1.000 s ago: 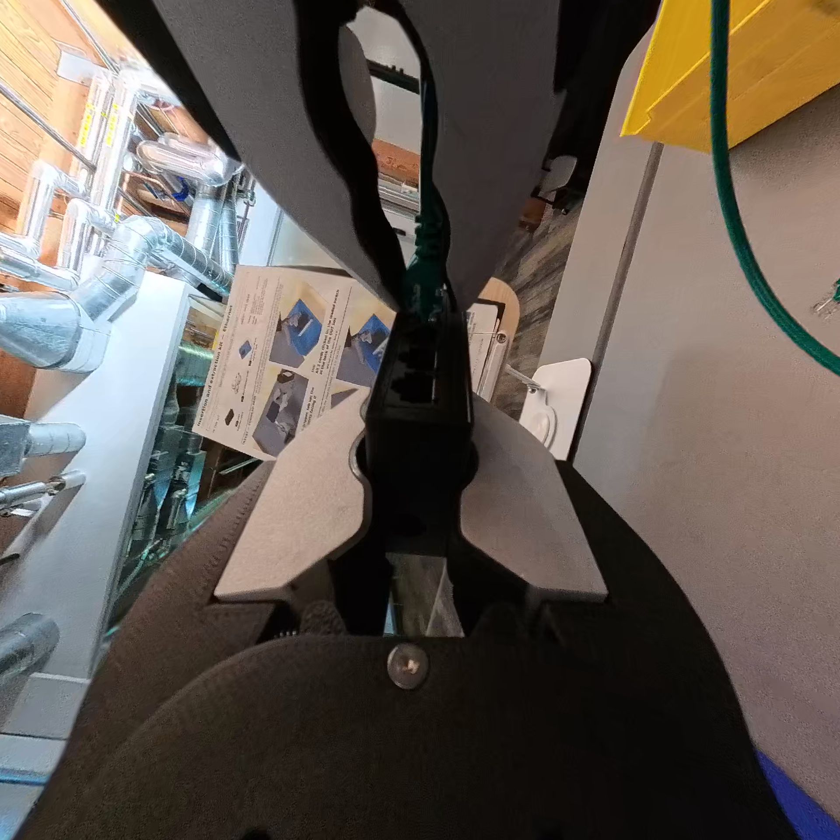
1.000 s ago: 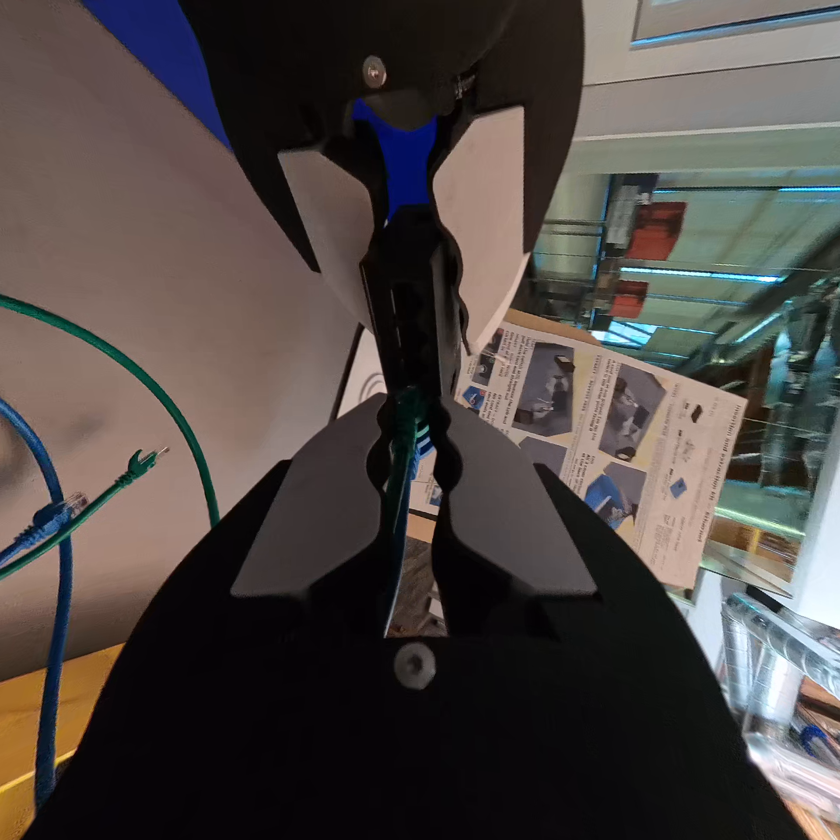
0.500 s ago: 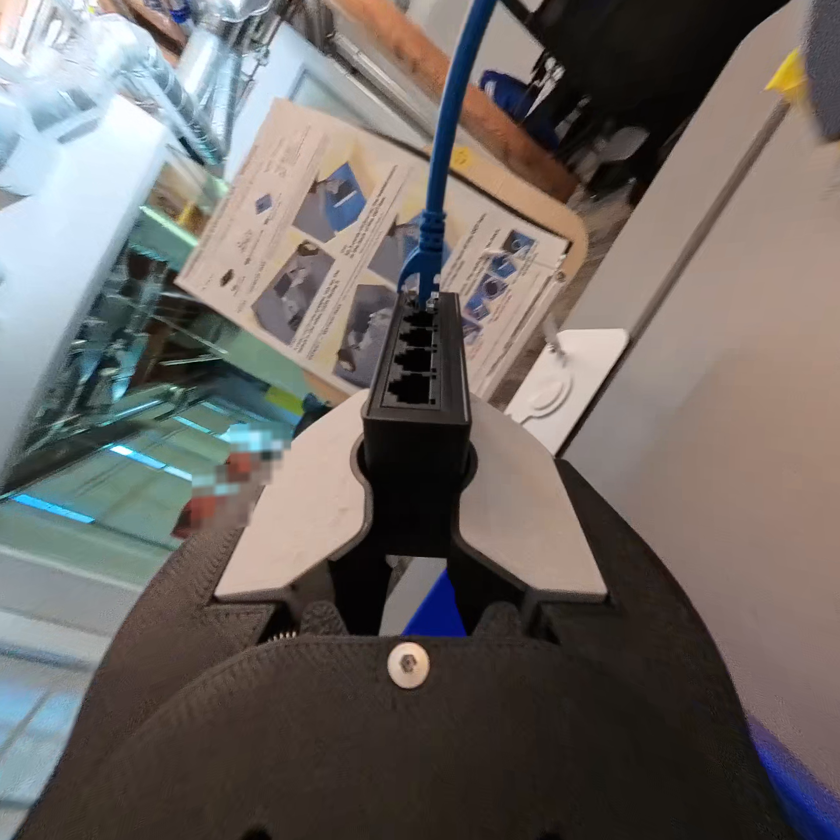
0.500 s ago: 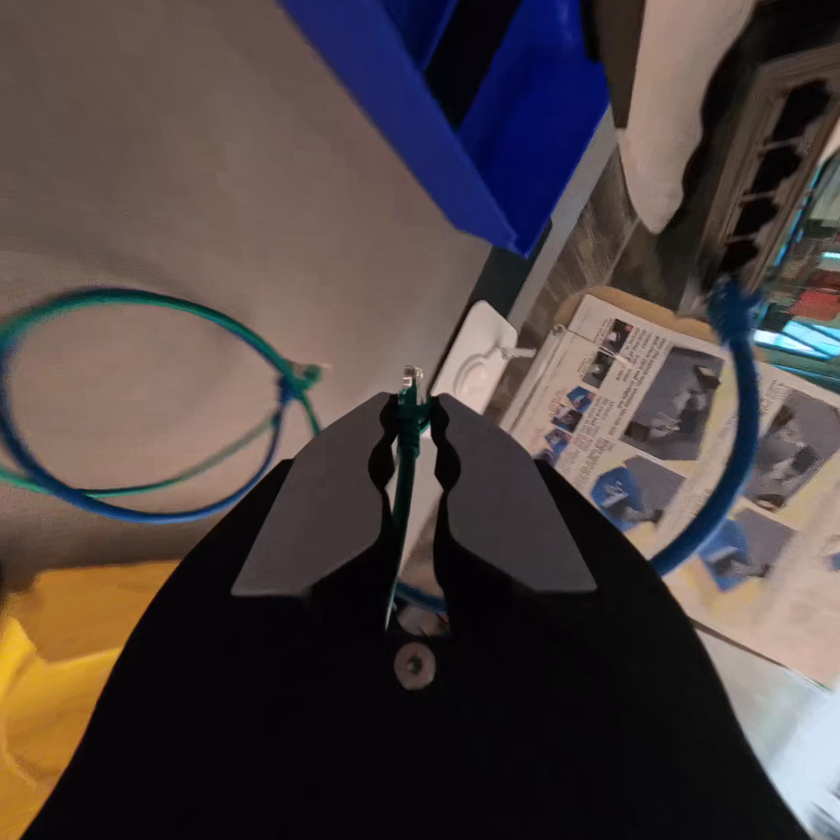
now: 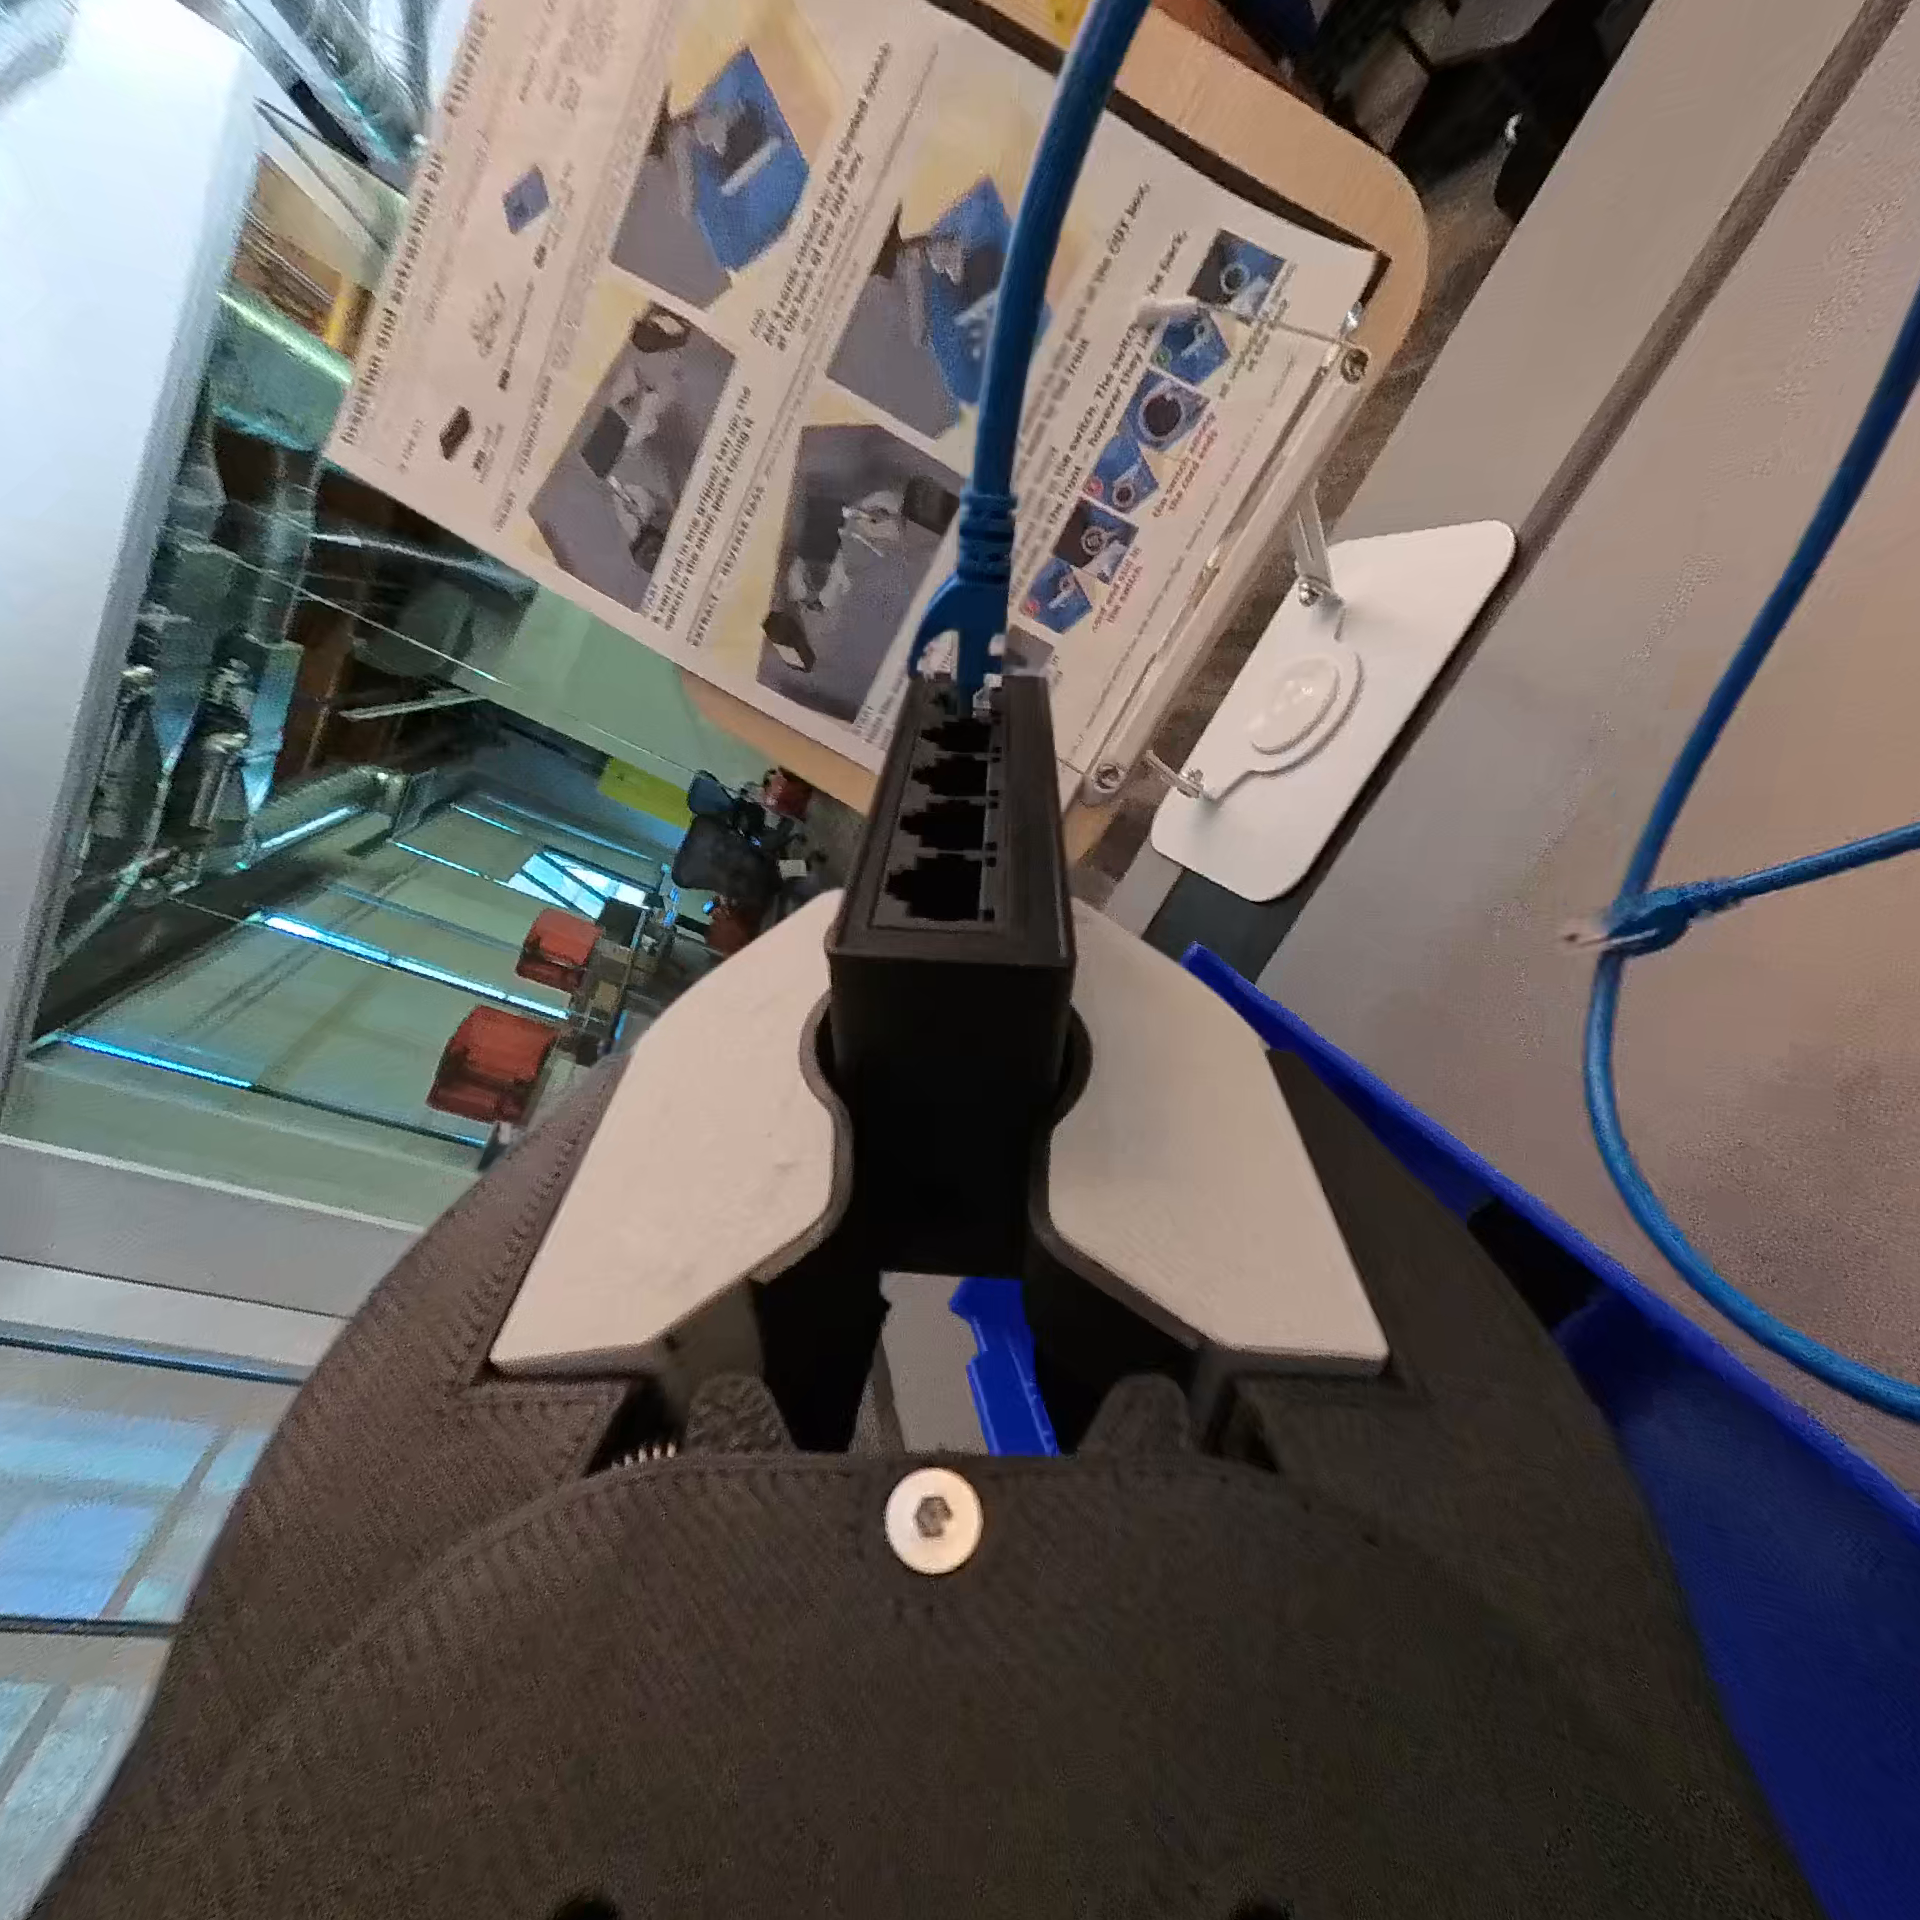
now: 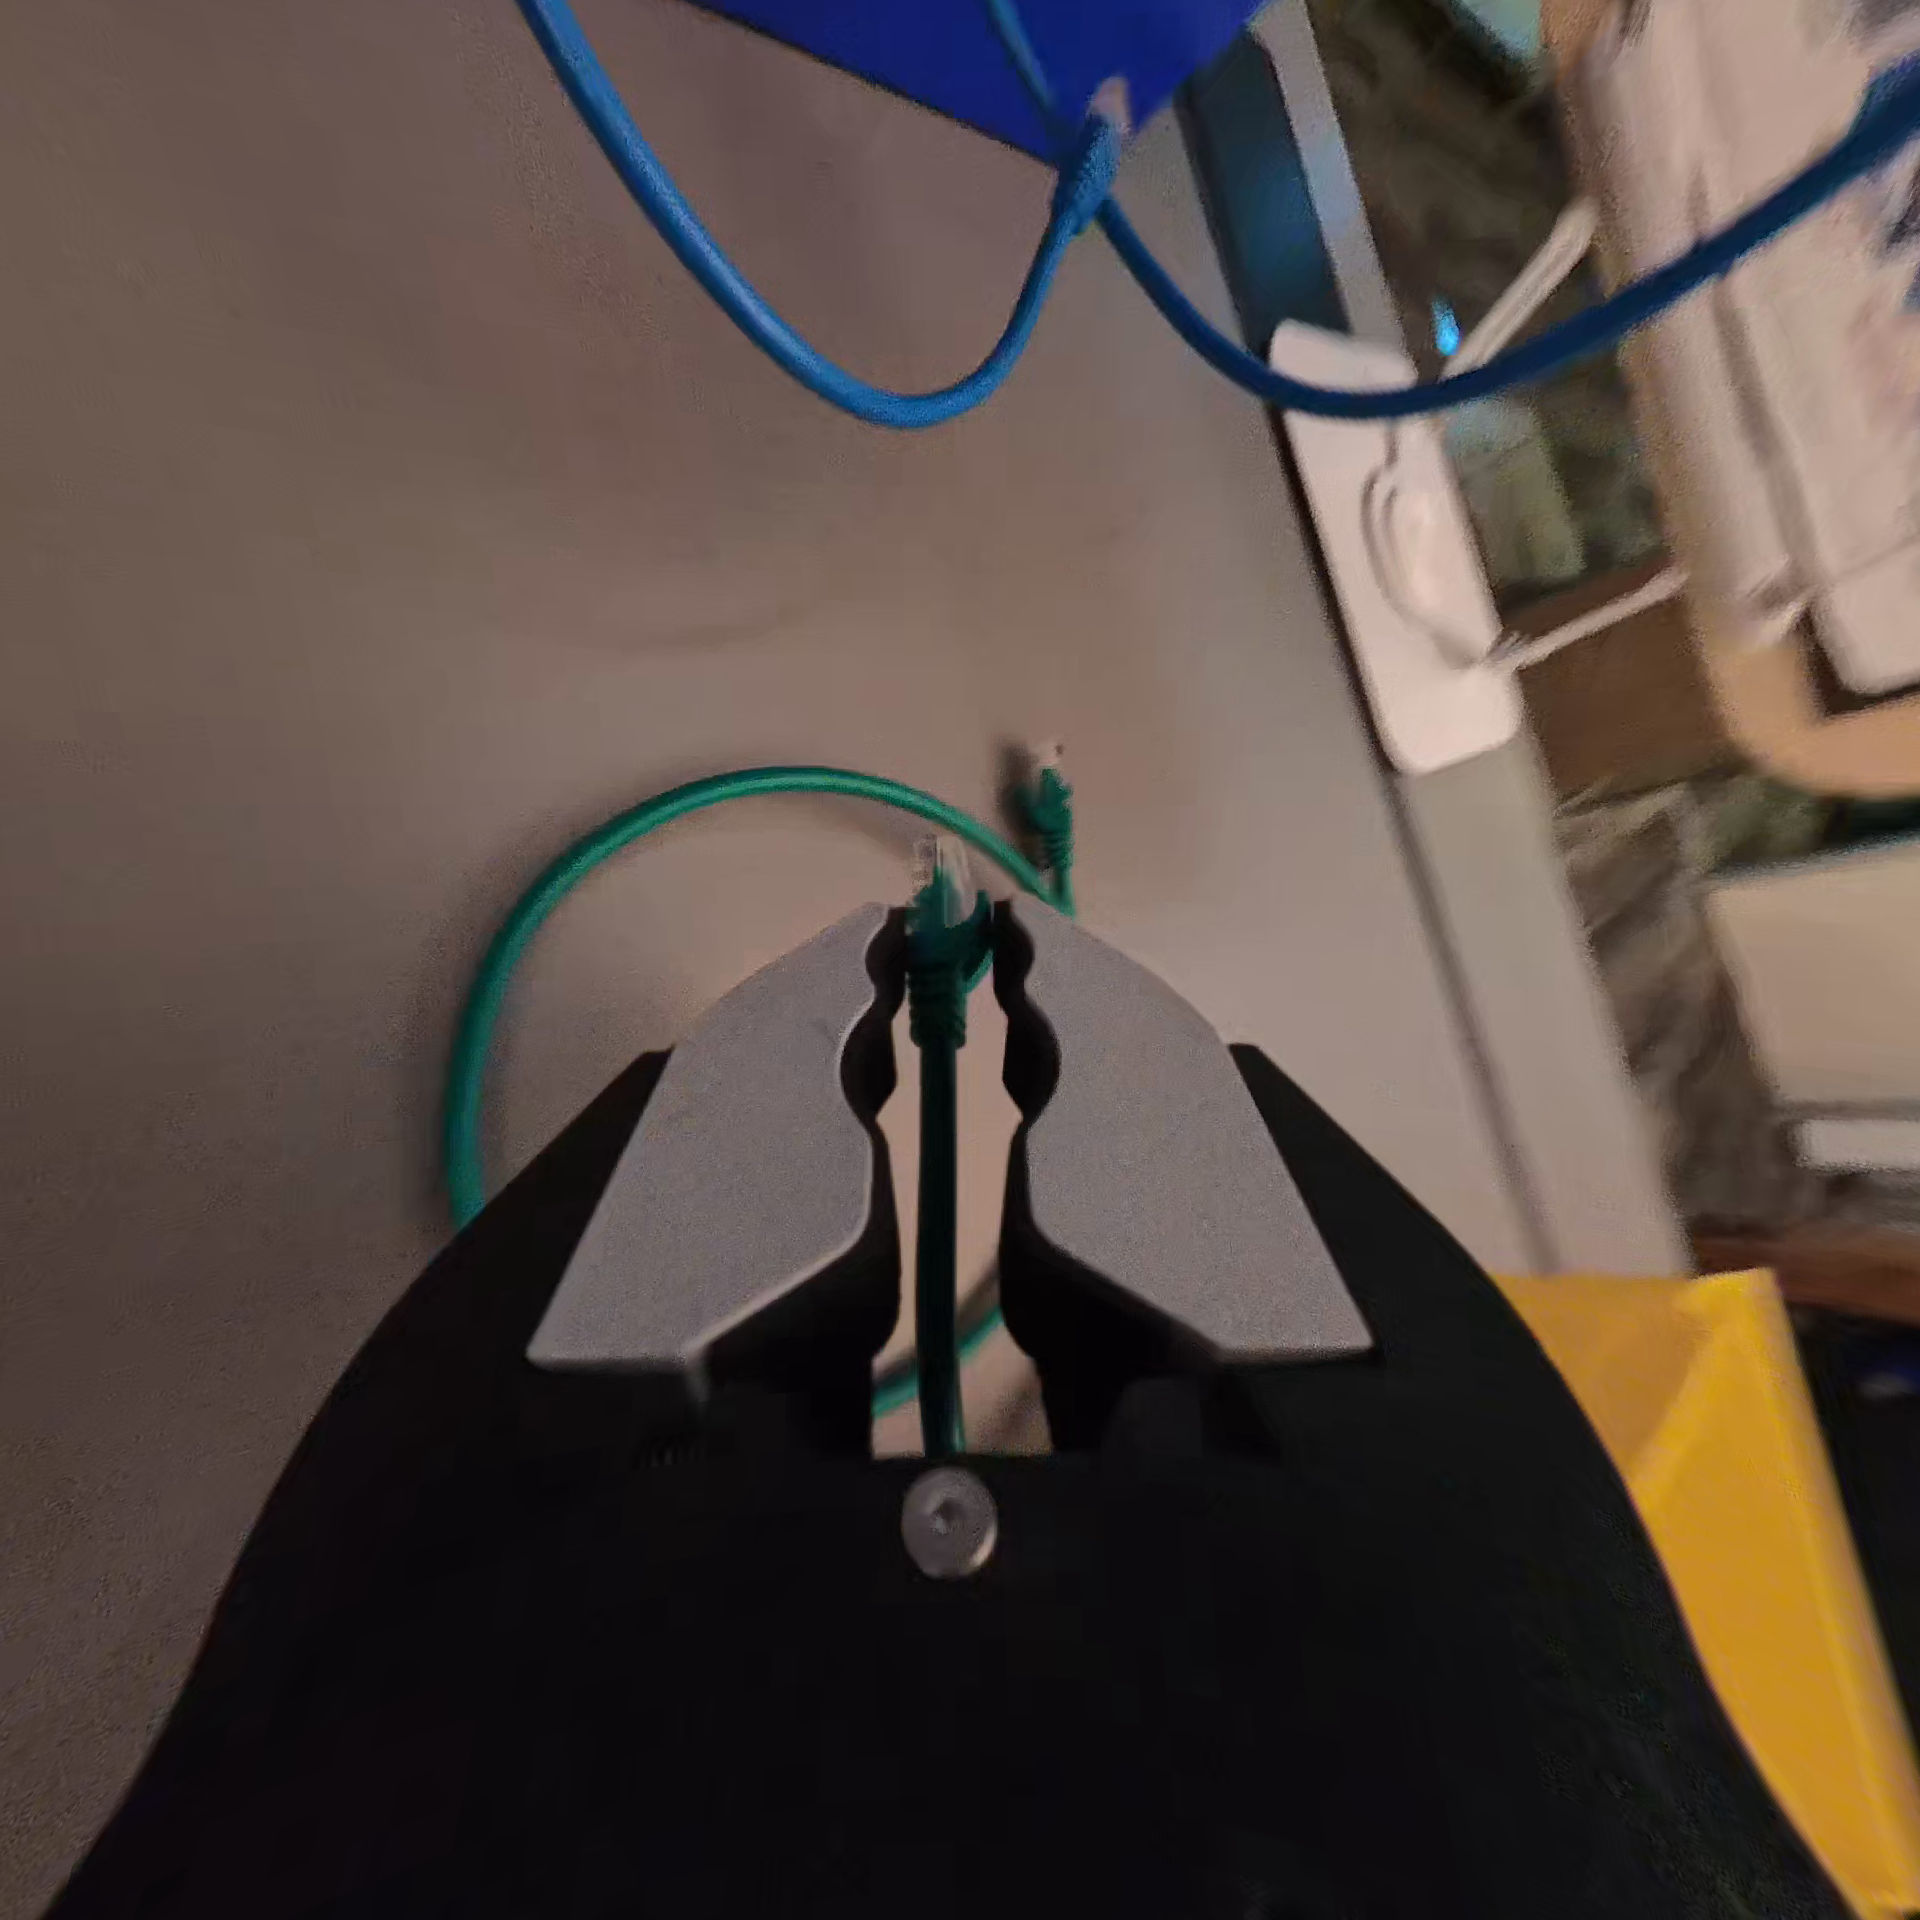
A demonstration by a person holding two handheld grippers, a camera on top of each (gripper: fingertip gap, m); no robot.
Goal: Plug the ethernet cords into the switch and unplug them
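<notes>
Bench (image 6: 520, 468): big and grey; the cords lie on it.
Blue bin (image 5: 1714, 1507): at 4 o'clock in the left wrist view, beside the left tongs.
Yellow bin (image 6: 1714, 1507): at 4 o'clock in the right wrist view.
Paper sheet (image 5: 727, 364): pictures on it, up at 11 o'clock behind the switch.
Switch (image 5: 961, 935): a black box, held up off the bench in the middle of the left view.
What changed: one second ago the green plug sat in the switch; now it is out and far from it. That cord is unplugged, I think.
Blue cord (image 5: 1013, 312): one end is in the far port at 12 o'clock, so it comes out next, I guess.
Green cord (image 6: 940, 1174): its clear plug pokes past the tips at 12 o'clock, over the bench.
Left tongs (image 5: 951, 1060): part way apart, clamped on the switch sides.
Right tongs (image 6: 943, 920): almost together, pinching the green cord just behind its plug.
</notes>
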